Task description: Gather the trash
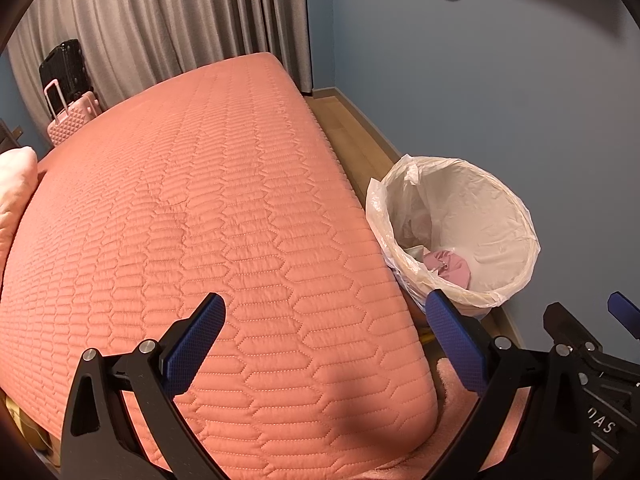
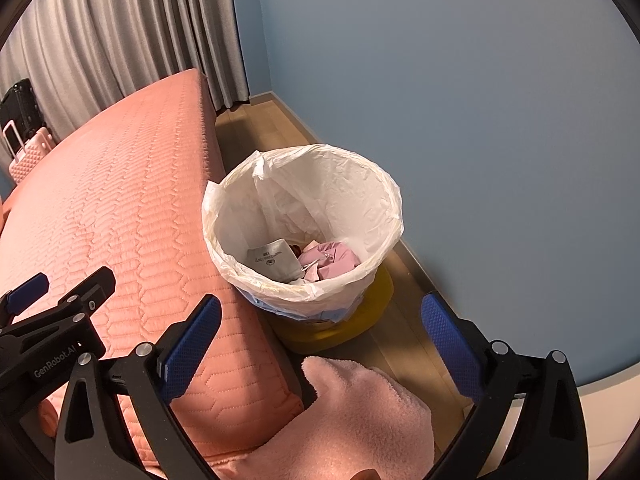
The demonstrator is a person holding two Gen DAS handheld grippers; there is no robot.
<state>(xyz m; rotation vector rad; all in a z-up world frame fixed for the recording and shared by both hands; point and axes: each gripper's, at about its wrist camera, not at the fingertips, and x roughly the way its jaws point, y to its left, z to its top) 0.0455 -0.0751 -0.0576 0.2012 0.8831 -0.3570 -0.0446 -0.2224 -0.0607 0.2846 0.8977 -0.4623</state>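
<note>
We see the yellow bin's (image 2: 360,320) base partly masked by its white plastic liner (image 2: 360,184); small print on the grey crumpled wrapper (image 2: 276,260) inside is unreadable, the white pillow (image 1: 14,192) is cut by the frame's left edge, and the black suitcase (image 1: 64,68) stands half-hidden behind the pink quilted one (image 1: 74,120)

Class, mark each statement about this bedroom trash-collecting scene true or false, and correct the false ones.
1. The trash bin is lined with a white plastic bag. True.
2. The bin is empty. False: it holds a crumpled pink item and a grey printed wrapper.
3. The right claw is shut on a piece of trash. False: it is open and holds nothing.
4. The left claw is open. True.
5. The bin stands on top of the bed. False: it stands on the wooden floor beside the bed.
</note>
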